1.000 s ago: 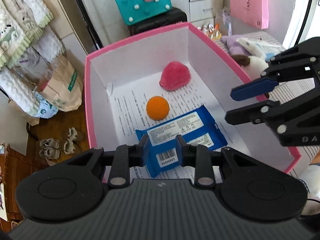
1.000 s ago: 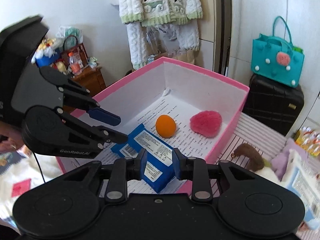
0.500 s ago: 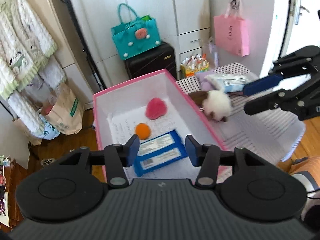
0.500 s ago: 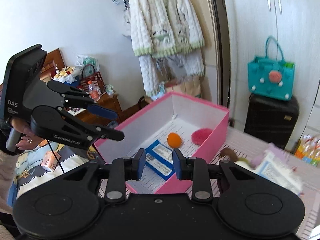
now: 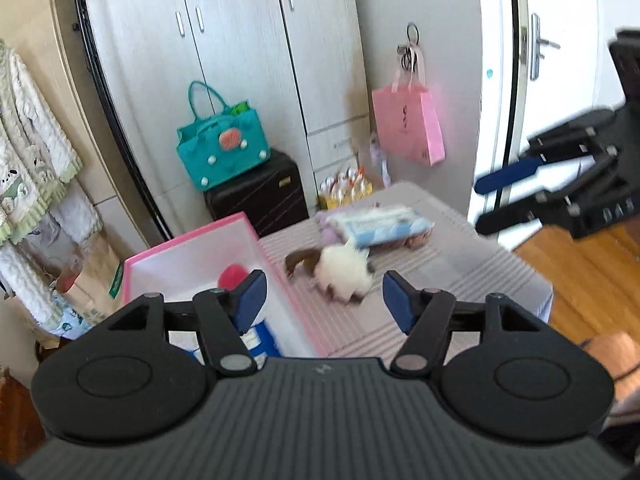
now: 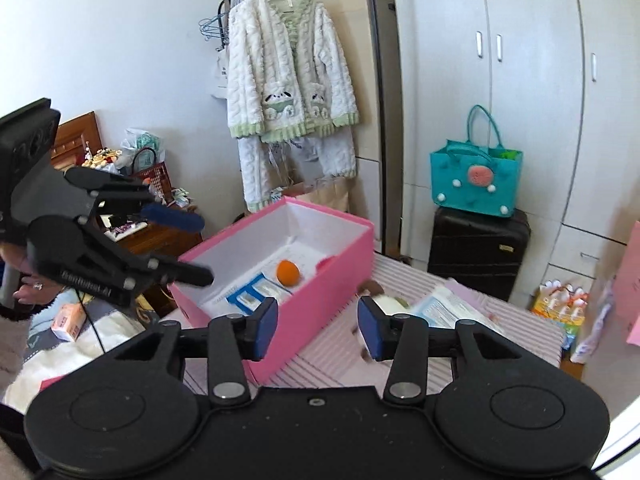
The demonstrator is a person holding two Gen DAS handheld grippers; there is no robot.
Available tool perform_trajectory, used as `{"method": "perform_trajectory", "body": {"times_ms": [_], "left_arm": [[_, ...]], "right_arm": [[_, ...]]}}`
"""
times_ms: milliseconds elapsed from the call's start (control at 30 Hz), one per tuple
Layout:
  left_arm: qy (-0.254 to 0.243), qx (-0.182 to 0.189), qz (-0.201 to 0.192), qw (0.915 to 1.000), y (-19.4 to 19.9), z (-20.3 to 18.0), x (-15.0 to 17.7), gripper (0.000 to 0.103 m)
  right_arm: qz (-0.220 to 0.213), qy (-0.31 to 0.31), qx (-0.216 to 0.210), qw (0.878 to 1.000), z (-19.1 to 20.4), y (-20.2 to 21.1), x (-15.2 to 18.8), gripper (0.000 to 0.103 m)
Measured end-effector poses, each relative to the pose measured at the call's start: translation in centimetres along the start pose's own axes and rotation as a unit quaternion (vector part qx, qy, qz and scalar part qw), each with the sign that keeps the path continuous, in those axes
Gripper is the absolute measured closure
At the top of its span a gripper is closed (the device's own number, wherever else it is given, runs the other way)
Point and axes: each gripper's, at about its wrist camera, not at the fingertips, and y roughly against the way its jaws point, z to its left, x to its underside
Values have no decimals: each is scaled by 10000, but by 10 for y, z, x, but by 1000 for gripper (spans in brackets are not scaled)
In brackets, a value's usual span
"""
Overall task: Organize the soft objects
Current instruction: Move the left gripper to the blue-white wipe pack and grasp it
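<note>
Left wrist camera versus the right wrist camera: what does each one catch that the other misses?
Only the left wrist view shows the pink gift bag whole on its hook and the door handle. Only the right wrist view shows the orange ball and the fleece jacket whole. Both show the pink box, teal handbag, white plush toy and both grippers, empty.

This is a bedroom in a home. A tall white built-in wardrobe (image 6: 520, 80) fills the right of the right wrist view, a fluffy white-and-green panda cardigan (image 6: 288, 76) hangs from a rail at upper centre, and a teal felt tote bag (image 6: 476, 178) sits atop a black hard-shell suitcase (image 6: 478, 252) at right.
</note>
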Motion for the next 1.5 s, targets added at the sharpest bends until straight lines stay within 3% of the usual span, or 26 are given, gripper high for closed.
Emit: {"method": "perform_trajectory", "body": {"times_ms": [200, 367, 500, 667, 700, 800, 900, 1033, 1100, 1200, 1300, 1500], "left_arm": [[489, 129, -303, 9983, -24, -11, 2, 37], [876, 135, -453, 9950, -56, -19, -11, 29], [838, 76, -423, 9956, -86, -25, -27, 25], [919, 102, -308, 9952, -124, -30, -41, 7], [898, 98, -262, 9956, -133, -32, -44, 6], [911, 68, -96, 9958, -159, -35, -52, 6], [1017, 259, 345, 9939, -186, -29, -61, 6], [906, 374, 1084, 9893, -220, -18, -73, 6], [1049, 366, 1070, 9880, -229, -11, -74, 6], [1043, 493, 1123, 9870, -244, -8, -74, 9], [1165, 645, 1524, 9793, -262, -6, -70, 10], [1505, 739, 1762, 9700, -287, 3, -62, 23]], "right_arm": [[63, -200, 220, 9995, -26, 19, 33, 40], [-65, -180, 351, 9992, -54, 22, 45, 39], [-254, -233, 320, 9989, -75, 12, 52, 37], [-476, -26, 557, 9973, -94, -11, 62, 24], [-440, 5, 614, 9971, -98, -17, 62, 18], [-366, 10, 762, 9964, -113, -36, 64, 18], [-247, -218, 829, 9960, -133, -56, 64, 18], [-29, -721, 692, 9950, -164, -83, 64, 18], [166, -1024, 574, 9929, -180, -98, 63, 21], [385, -1804, 240, 9826, -206, -118, 67, 26], [470, -2448, -50, 9684, -229, -133, 75, 31], [505, -2827, -302, 9574, -239, -153, 84, 37]]}}
